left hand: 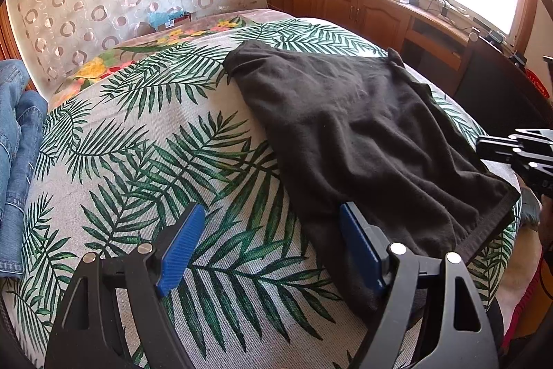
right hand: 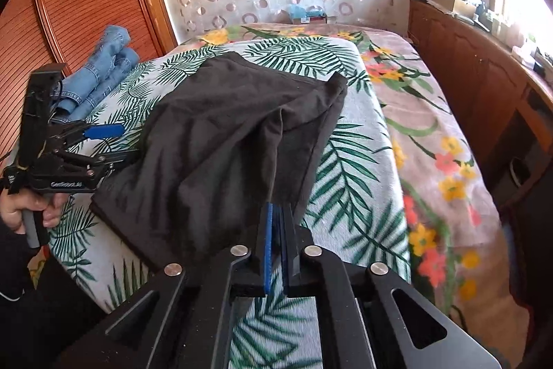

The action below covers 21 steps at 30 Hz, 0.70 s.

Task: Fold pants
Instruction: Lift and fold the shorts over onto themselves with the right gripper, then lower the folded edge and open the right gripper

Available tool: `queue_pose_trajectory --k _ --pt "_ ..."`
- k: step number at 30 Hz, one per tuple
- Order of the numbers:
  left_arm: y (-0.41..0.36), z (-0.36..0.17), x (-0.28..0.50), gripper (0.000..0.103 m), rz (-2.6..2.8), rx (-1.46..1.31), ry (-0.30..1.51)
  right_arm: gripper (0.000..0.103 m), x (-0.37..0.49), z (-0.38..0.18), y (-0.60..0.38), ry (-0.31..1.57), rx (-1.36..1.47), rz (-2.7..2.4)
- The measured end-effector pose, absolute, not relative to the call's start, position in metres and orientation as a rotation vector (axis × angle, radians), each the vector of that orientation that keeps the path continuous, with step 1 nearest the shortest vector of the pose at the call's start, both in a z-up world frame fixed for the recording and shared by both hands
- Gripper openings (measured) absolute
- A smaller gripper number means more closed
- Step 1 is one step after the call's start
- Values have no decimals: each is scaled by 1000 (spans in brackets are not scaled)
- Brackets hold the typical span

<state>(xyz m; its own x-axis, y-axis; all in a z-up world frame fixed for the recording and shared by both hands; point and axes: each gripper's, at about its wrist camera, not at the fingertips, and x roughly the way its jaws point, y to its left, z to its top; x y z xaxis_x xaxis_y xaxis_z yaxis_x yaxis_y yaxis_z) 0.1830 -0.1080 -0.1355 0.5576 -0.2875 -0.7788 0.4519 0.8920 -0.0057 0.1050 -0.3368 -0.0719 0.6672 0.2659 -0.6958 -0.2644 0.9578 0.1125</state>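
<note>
Two grippers over black pants (left hand: 363,134) lying on the leaf-print bed (left hand: 145,161). Right gripper (right hand: 276,213) pinched tight on the pants' edge, cloth lifted; left gripper (left hand: 273,230) spread wide, holding nothing.

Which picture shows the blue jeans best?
The right wrist view. There the blue jeans lie rumpled at the far left of the bed, whole legs in plain sight. The left wrist view catches only a strip of them, cut off at the picture's left edge.
</note>
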Motion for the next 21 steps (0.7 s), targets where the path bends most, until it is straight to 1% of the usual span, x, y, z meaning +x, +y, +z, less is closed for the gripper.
queue_pose_trajectory --k 2,5,13,15,17,21 --pt "-108 -135 183 80 -440 202 878 11 113 -76 -335 797 7 299" --pt "-108 -136 184 80 -442 199 880 15 120 -79 -332 798 12 309" --pt "-107 -137 185 80 -444 192 885 15 116 -80 -329 811 31 333" --pt "-107 -137 184 80 -444 193 884 4 114 -80 -330 807 45 346" --pt "-107 -136 185 80 -444 192 885 1 112 -78 -333 797 46 347" --pt "-107 -137 185 80 -445 189 887 1 98 -65 -336 757 51 360"
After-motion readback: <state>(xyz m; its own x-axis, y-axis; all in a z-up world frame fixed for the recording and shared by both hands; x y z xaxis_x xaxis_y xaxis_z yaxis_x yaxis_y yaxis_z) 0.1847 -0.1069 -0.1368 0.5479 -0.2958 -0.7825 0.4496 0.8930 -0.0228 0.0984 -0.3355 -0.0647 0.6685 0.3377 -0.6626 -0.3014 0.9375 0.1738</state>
